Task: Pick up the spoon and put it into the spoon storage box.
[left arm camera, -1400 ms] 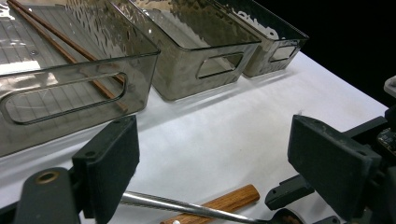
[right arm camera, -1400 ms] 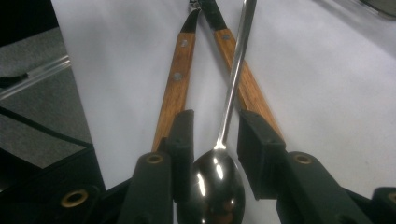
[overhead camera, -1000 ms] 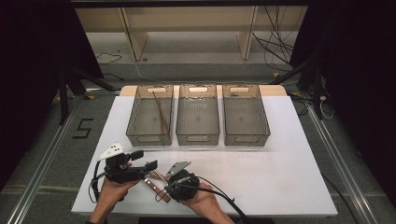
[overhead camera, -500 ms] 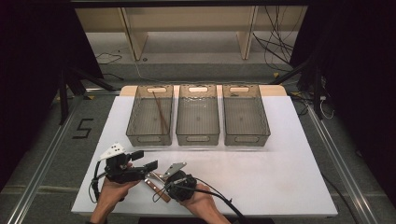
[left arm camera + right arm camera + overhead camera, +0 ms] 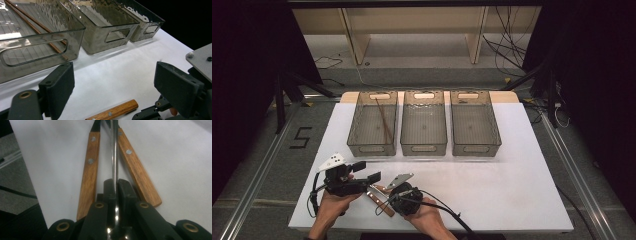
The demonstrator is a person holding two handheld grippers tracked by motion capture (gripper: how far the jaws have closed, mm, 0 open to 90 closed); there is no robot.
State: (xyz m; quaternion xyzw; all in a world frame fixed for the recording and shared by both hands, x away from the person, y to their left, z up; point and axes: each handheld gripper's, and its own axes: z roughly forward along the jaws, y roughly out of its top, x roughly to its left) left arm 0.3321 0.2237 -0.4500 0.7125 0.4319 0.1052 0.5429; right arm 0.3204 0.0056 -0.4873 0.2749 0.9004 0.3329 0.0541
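Gripping a metal utensil [image 5: 114,157], the right tool [image 5: 115,185] just closed above two wooden handles [image 5: 90,170].

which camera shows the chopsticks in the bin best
The left gripper view: the chopsticks lie close and sharp along the nearest bin. The high view shows them as a thin far line.

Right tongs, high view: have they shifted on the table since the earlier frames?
No. The right tongs sit at the same spot near the table's front edge, in line with the middle bin; only their jaws have just been closing on a thin metal utensil.
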